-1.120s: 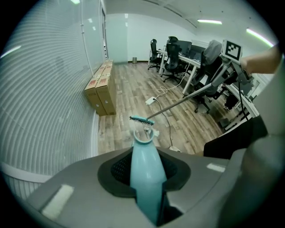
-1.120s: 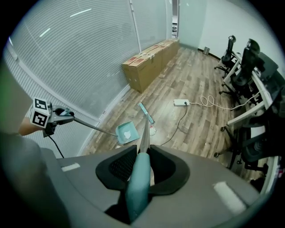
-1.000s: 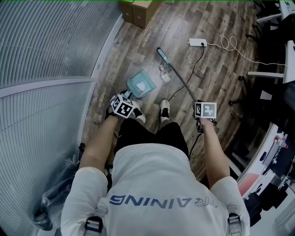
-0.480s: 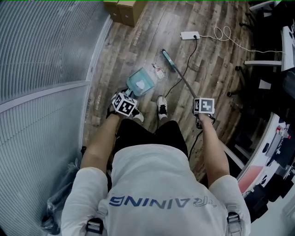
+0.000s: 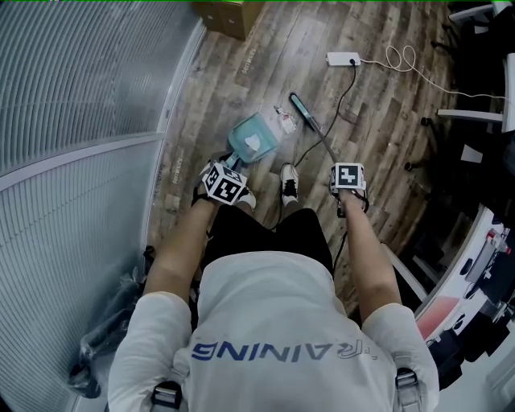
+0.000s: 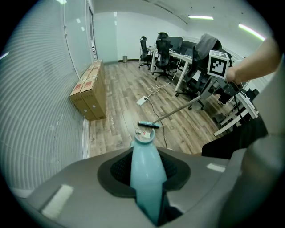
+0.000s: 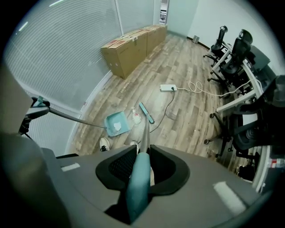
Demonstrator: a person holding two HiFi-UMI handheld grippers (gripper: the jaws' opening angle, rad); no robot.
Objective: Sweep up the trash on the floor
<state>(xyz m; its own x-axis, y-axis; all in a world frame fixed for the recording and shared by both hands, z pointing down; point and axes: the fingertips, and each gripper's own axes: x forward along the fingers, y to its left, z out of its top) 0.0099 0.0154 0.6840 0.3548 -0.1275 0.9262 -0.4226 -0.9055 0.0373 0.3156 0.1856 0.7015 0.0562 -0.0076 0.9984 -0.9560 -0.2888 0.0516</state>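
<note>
A teal dustpan (image 5: 252,140) rests on the wood floor with a white scrap inside it; it also shows in the right gripper view (image 7: 116,124). My left gripper (image 5: 223,183) is shut on the dustpan handle (image 6: 146,173). Crumpled clear trash (image 5: 284,121) lies just right of the pan's mouth, between the pan and the teal broom head (image 5: 303,111). The broom's grey pole (image 5: 326,145) runs back to my right gripper (image 5: 348,179), which is shut on the broom's teal grip (image 7: 138,185). The same trash (image 7: 136,117) sits beside the broom head (image 7: 145,112).
Curved ribbed glass wall (image 5: 80,88) on the left. Cardboard boxes (image 5: 228,14) stand by it. A white power strip (image 5: 343,59) with cord lies ahead; a black cable (image 5: 342,100) crosses the floor near the broom. Desks and office chairs (image 7: 236,67) on the right. My shoes (image 5: 288,182) stand behind the pan.
The broom head has swept toward the dustpan and pushed the clear trash up beside the pan's mouth. The dustpan has shifted slightly forward and right.
</note>
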